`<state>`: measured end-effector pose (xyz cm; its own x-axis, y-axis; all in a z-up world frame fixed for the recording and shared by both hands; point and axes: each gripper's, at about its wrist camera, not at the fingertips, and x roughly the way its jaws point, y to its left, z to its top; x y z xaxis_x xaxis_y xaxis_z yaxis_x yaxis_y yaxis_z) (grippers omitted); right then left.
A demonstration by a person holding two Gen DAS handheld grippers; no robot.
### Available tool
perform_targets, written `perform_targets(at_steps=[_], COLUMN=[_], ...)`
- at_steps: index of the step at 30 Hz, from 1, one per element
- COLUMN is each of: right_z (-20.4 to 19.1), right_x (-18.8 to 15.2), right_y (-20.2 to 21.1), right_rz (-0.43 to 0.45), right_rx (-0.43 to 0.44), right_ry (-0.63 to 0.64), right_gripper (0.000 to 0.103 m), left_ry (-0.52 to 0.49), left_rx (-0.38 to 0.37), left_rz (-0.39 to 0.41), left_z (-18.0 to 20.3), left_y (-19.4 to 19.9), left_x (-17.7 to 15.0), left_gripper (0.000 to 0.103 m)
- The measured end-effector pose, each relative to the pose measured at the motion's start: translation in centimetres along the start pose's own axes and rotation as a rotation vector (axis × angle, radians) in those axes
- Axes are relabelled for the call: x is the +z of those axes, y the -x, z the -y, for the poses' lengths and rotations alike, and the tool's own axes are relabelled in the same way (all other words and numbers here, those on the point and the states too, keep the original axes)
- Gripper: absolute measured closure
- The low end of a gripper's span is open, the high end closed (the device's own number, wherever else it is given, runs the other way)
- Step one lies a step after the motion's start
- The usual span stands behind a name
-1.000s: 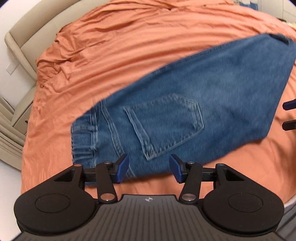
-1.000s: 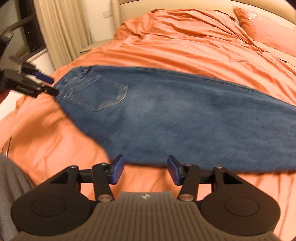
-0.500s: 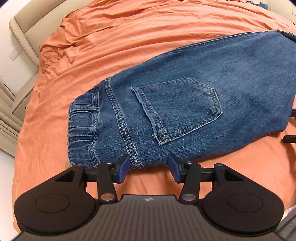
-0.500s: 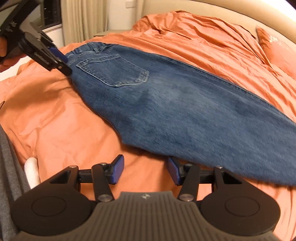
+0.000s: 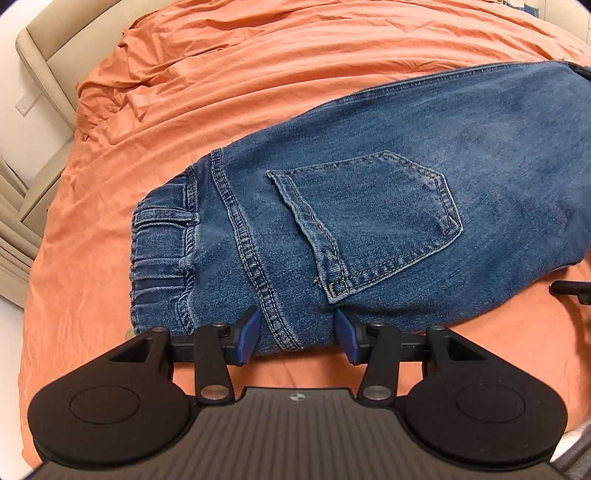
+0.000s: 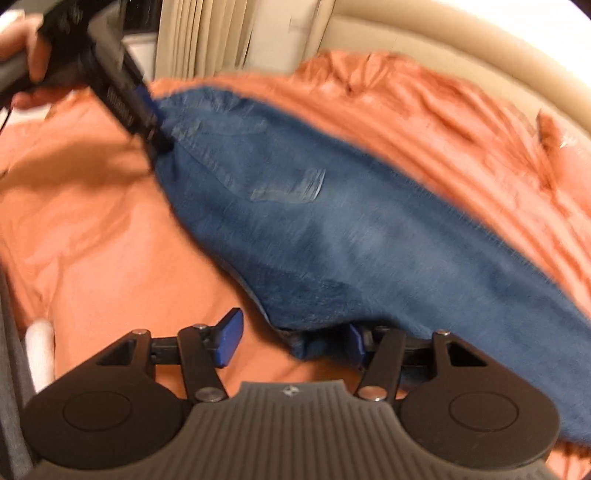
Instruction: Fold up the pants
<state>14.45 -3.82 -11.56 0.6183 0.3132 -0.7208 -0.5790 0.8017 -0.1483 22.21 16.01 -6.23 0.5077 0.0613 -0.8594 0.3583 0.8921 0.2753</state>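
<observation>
On the bed [image 5: 258, 74], over a rumpled orange sheet [image 5: 92, 229], the pants [image 5: 369, 206] lie flat — blue denim, back side up, one rear pocket [image 5: 373, 218] showing. Left wrist view: elastic waistband [image 5: 159, 251] with a belt loop sits toward the left, legs run off to the upper right edge of frame. Left tongs [image 5: 297, 334] spread wide, blue pads either side of the near edge of the pants at the hip seam; denim lies between the pads, neither pad seen pressing on it. A dark bit of the right tool pokes in at the far right of that view, just beside the lower edge of the denim. Right wrist view is motion-blurred. Right tongs [image 6: 291, 341] also spread — left pad bare over the sheet, right pad partly hidden under the folded lower edge of the pants; whether it touches the cloth I cannot tell. From this side the pants stretch from upper left to lower right across the sheet. The left tool shows at upper left, held in a hand [image 6: 26, 62], its tip at the waist end of the denim. Beige padded headboard [image 6: 461, 48] curves behind the bed; pale curtain [image 6: 199, 33] hangs at upper left of the right view. A white cylinder [image 6: 38, 350] lies at the left edge, by grey cloth.
</observation>
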Motion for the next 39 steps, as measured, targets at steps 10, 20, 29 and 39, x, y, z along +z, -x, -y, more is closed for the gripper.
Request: perform_targets(at_steps=[10,20,29,39], right_z=[-1.0,-0.2,2.8,14.0], right_x=[0.2,-0.7,-0.6,-0.3], right_y=[3.3,1.1,4.9,13.6], right_rz=[0.047,-0.082,-0.073,-0.018], right_rx=[0.014,0.063,0.082,-0.094], right_ry=[0.048,-0.081,-0.262,-0.481], right_gripper=[0.101,0.101,0.092,0.067], left_ry=[-0.045,-0.055,-0.072,-0.099], left_rx=[0.028,0.049,0.072,0.021], left_rz=[-0.073,-0.074,0.049,0.171], left_z=[-0.2,0.1,3.1,7.6], left_y=[-1.3,0.2,6.7,12.0], left_x=[0.9,1.2,3.6,7.2], left_gripper=[0.054,0.054,0.054,0.054])
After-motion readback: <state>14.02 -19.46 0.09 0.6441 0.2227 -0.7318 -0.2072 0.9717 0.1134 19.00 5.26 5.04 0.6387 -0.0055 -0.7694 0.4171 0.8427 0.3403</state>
